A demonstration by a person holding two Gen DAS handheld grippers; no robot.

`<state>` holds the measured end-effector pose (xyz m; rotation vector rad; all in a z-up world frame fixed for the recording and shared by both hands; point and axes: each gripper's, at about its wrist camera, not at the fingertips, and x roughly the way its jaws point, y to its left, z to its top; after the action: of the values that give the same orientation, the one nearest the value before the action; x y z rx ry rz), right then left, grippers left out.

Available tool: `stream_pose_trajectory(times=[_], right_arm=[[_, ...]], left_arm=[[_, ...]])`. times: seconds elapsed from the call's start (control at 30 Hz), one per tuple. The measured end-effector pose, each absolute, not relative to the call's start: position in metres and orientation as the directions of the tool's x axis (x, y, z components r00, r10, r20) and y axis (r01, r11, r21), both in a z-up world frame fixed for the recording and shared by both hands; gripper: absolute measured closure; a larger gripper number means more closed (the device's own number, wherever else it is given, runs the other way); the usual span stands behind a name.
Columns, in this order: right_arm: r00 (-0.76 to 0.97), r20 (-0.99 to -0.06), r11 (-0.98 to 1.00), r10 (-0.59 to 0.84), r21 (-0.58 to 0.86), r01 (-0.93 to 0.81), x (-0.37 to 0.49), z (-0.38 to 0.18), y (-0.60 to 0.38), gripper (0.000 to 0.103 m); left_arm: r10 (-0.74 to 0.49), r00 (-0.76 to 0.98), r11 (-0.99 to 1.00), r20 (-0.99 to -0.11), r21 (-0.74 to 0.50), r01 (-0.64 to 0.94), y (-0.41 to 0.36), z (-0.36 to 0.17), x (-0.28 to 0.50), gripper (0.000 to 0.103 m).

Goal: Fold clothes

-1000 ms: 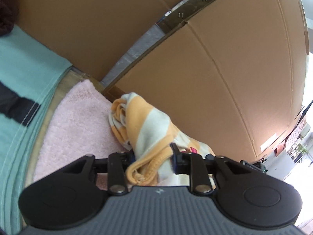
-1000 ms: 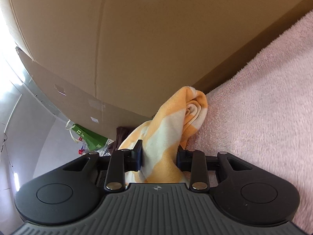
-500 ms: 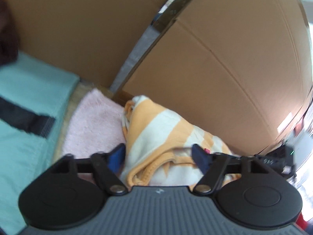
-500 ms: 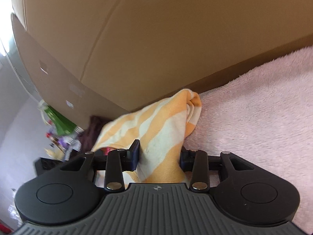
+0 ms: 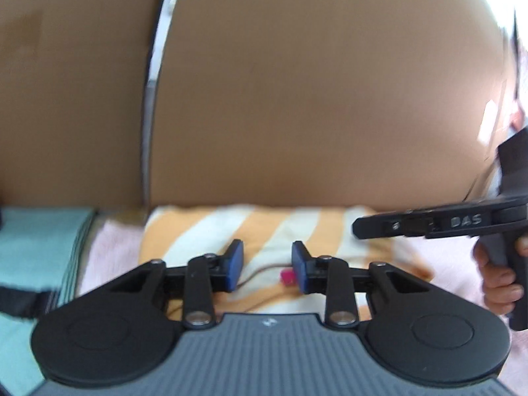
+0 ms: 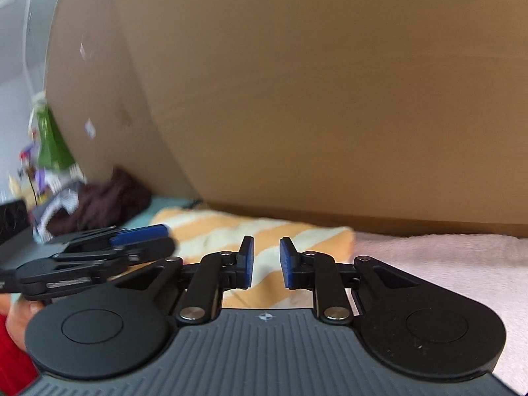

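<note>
- We held our left gripper (image 5: 267,265) above the orange-and-white striped garment (image 5: 264,227), its blue pads (image 5: 235,262) apart and closing on nothing; a second earlier those pads had pinched a bunched fold of the same cloth.
- Our right gripper (image 6: 266,262) likewise stood clear of the fabric, jaws parted by a narrow gap and drawing together, where a second before it had gripped the garment's raised edge.
- The garment, lifted and twisted into a rope in the earlier frames, lay flat on the pink fleece blanket (image 6: 445,257), hard against the foot of the cardboard wall (image 5: 313,92).
- A small pink tag (image 5: 286,276) showed on the cloth between the left pads.
- Both views had levelled out since the earlier frames, the cardboard's seam now running near upright.
- We counted one striped garment, one pink blanket, two grippers and four blue pads.
- One folded teal cloth (image 5: 29,244) lay to the left of the blanket, and one dark heap of clothing (image 6: 109,198) sat beyond the garment in the right view.
- One hand (image 5: 498,277) of ours was visible on the right gripper's handle, and one red sleeve (image 6: 13,356) at the right view's lower left.
</note>
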<state>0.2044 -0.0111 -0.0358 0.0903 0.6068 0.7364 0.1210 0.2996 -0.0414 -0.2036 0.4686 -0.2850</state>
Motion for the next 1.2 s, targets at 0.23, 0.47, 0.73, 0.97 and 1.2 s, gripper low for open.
stream_pose_trajectory(times=[0.23, 0.47, 0.73, 0.97, 1.2], right_arm=[[0.559, -0.478, 0.726, 0.678, 0.313, -0.613, 0.221, -0.056, 0.005, 0.095], [0.559, -0.44, 0.71, 0.703, 0.389, -0.587, 0.2, -0.035, 0.003, 0.085], [0.548, -0.487, 0.73, 0.68, 0.378, -0.569, 0.181, -0.042, 0.015, 0.086], [0.65, -0.546, 0.832, 0.529, 0.184, -0.523, 0.117, -0.04, -0.011, 0.061], [0.742, -0.551, 0.89, 0.382, 0.003, -0.456, 0.072, -0.058, 0.007, 0.038]], left_arm=[[-0.426, 0.82, 0.864, -0.382, -0.44, 0.244, 0.325, -0.047, 0.119, 0.064], [-0.35, 0.891, 0.909, -0.291, -0.337, 0.246, 0.319, -0.029, 0.097, 0.01], [-0.336, 0.884, 0.919, -0.325, -0.317, 0.232, 0.33, -0.027, 0.102, 0.011], [-0.306, 0.897, 0.949, -0.318, -0.175, 0.261, 0.302, -0.022, 0.102, 0.004], [-0.255, 0.912, 0.963, -0.321, -0.17, 0.209, 0.302, -0.024, 0.105, 0.001]])
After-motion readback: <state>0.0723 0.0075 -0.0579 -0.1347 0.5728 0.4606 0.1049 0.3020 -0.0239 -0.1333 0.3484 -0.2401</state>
